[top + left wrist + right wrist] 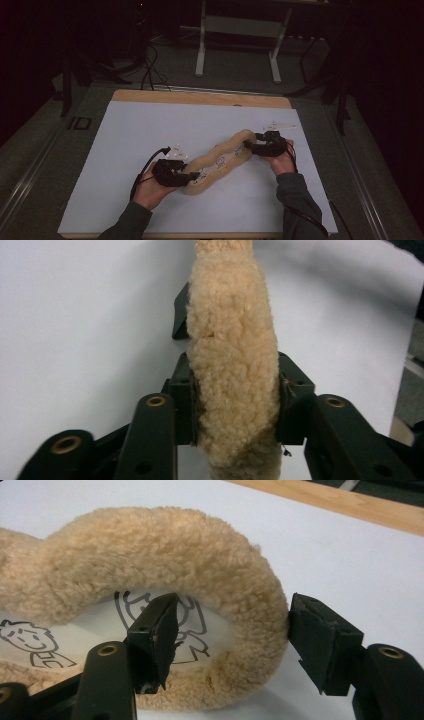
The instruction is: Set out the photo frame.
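Observation:
A long tan fleecy band (220,160) with a white lining printed with cartoon figures (30,637) lies slantwise on the white sheet (150,130). My left gripper (192,176) is shut on its near left end. In the left gripper view the pads (186,395) squeeze the fleece (232,350) from both sides. My right gripper (248,145) is at the far right end and stands open. In the right gripper view one jaw sits inside the loop over the lining. The other is outside, against the fleece rim (150,550).
The white sheet covers a wooden tabletop whose bare strip (200,97) shows at the back. Beyond the table stand white frame legs (200,50), and cables (147,70) lie on the dark floor. Both forearms come in from the bottom edge.

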Motion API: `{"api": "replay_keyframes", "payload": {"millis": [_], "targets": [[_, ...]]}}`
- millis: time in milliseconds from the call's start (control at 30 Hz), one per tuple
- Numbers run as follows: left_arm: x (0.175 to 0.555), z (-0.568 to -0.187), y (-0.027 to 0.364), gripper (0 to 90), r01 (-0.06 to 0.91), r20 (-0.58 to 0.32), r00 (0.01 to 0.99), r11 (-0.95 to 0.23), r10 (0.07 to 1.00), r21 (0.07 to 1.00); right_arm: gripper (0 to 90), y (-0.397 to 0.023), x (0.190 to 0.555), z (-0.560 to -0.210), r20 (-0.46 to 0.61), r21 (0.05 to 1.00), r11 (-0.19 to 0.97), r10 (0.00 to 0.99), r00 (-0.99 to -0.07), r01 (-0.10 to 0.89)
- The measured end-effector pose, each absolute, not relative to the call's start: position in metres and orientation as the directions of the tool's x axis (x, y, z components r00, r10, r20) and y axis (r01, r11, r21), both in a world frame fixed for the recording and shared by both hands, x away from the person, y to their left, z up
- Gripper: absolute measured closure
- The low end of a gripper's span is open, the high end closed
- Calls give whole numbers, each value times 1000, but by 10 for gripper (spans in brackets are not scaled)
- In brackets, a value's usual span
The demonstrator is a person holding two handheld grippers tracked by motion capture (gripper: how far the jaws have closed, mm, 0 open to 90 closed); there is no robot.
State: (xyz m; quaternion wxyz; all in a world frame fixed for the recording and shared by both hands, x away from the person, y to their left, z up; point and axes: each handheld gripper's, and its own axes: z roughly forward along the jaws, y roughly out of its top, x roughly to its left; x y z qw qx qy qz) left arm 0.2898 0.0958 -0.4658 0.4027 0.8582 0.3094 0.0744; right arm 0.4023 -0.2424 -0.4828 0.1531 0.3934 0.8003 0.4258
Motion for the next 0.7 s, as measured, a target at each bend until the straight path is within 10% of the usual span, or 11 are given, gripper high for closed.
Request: {"api": "replay_keyframes", "payload": {"millis": [367,700], "targets": [[301,-460,98,664,448,-72,798,-510,599,734,629,-252,404,-484,86,791,323,782,-618,519],[313,-458,102,670,434,-36,785,-507,619,745,679,-246,399,-483,15,783,348,818,-575,516]]}}
